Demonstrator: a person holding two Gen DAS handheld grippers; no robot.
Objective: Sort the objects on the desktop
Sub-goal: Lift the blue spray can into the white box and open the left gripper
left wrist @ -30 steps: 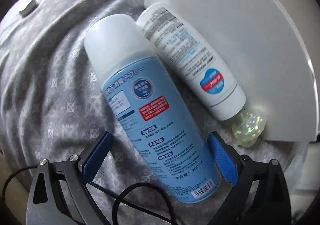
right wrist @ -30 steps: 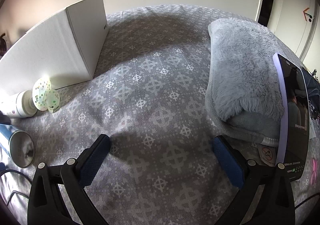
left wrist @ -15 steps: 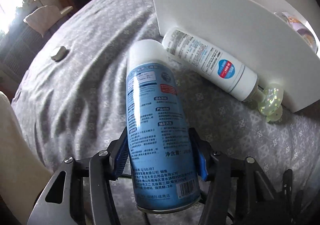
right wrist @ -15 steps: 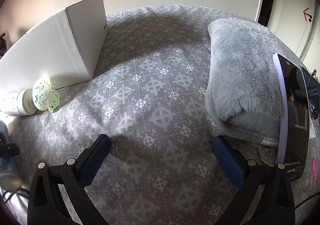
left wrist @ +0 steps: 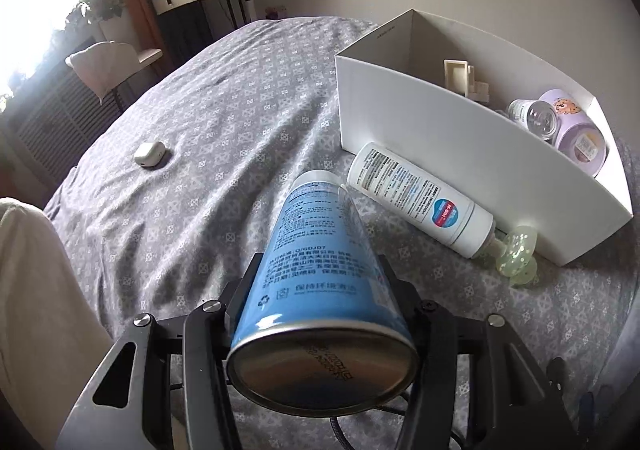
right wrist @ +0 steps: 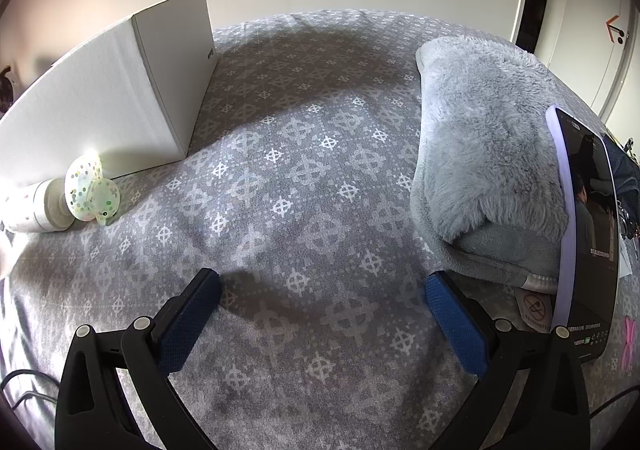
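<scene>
Tilted steeply downward, the left hand-held gripper (left wrist: 320,290) is closing on the blue spray can (left wrist: 320,262) (base toward camera).

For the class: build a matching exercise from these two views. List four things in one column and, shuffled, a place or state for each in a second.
Things:
1. blue spray can
2. white bottle
3. earbud case
4. purple tub

Places:
A. inside the white box
B. alone on the grey bedspread
C. between the left gripper fingers
D. lying against the box's outside wall

Pairs: 1-C, 2-D, 3-B, 4-A
</scene>
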